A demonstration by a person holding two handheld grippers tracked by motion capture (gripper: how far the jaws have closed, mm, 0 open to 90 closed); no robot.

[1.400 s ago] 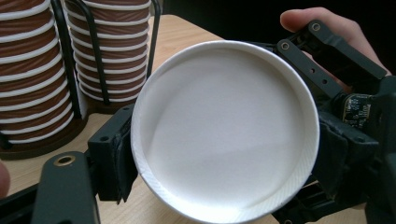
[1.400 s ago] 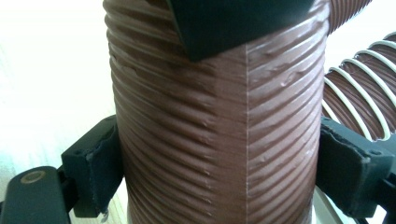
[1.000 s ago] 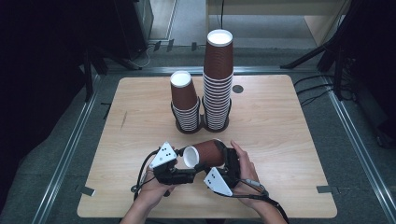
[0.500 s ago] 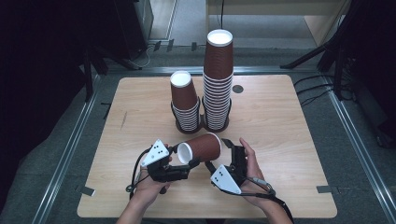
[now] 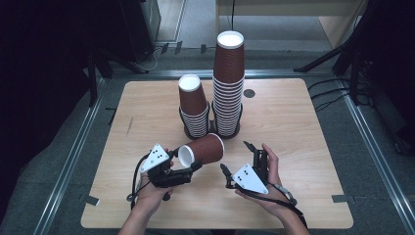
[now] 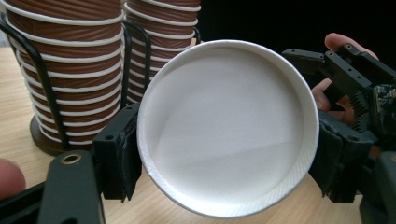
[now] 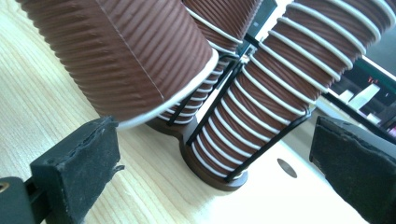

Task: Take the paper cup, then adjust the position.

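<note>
Cup (image 5: pixel 202 150) lies sideways; base faces left gripper (image 5: pixel 192 169).

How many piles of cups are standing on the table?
2. A short stack stands left and a tall stack right, side by side in black wire holders. One more single cup lies sideways, clamped in the left gripper, not in a pile.

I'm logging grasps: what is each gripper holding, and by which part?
The left gripper clamps the loose paper cup across its narrow closed base, cup lying sideways. The right gripper is open, holding nothing.
</note>
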